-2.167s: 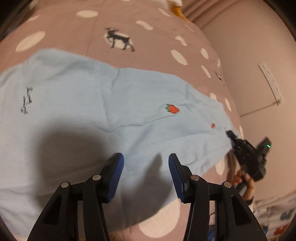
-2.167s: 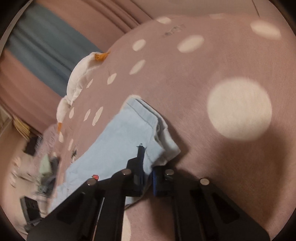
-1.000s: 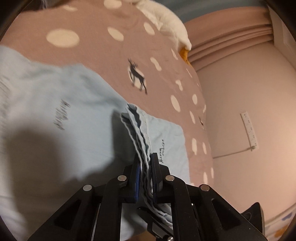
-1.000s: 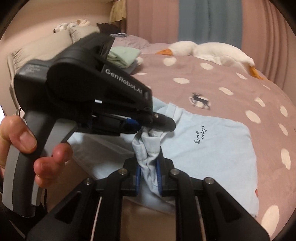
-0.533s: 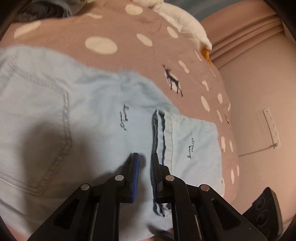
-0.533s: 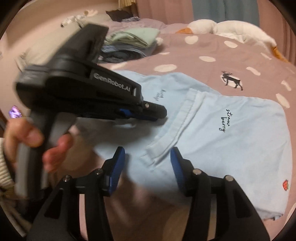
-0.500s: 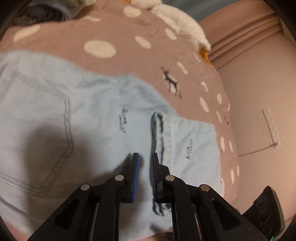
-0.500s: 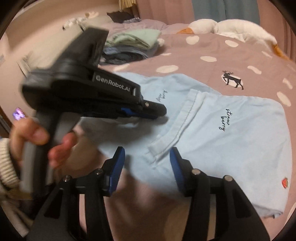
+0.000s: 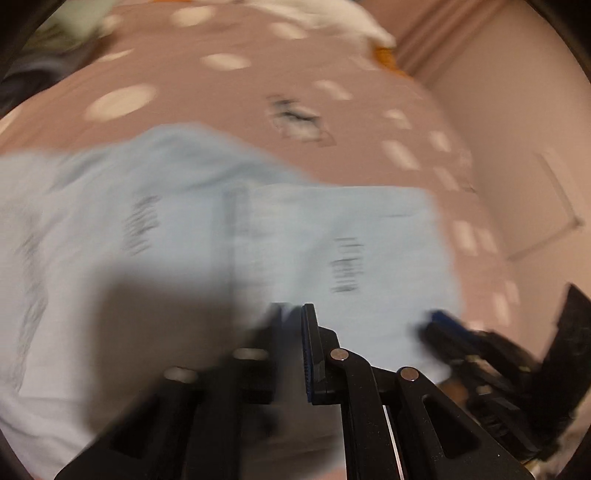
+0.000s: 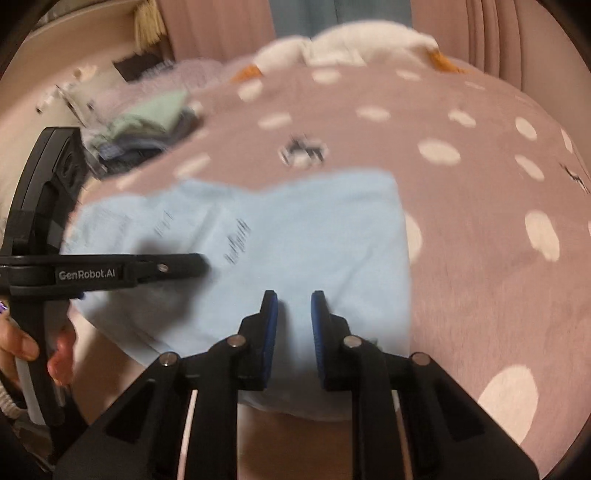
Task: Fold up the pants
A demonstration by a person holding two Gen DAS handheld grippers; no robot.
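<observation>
The light blue pants [image 10: 295, 236] lie folded over themselves on the pink dotted bedspread [image 10: 480, 206], the leg end laid across the upper part. In the left wrist view the pants [image 9: 184, 236] are blurred by motion. My left gripper [image 9: 291, 332] hovers over the near edge of the pants, its jaws nearly together with nothing between them. It also shows in the right wrist view [image 10: 199, 264] at the left. My right gripper [image 10: 293, 317] is open and empty above the near edge of the fold; it shows in the left wrist view [image 9: 443, 321] at the lower right.
A white goose plush [image 10: 354, 44] lies at the far end of the bed. A pile of folded clothes [image 10: 147, 125] sits at the back left. Curtains [image 10: 332, 14] hang behind. A wall [image 9: 535, 166] is at the right.
Both grippers have pulled back from the pants after laying the leg end down. The right gripper's jaws have narrowed somewhat. Both views are now blurred by motion.
</observation>
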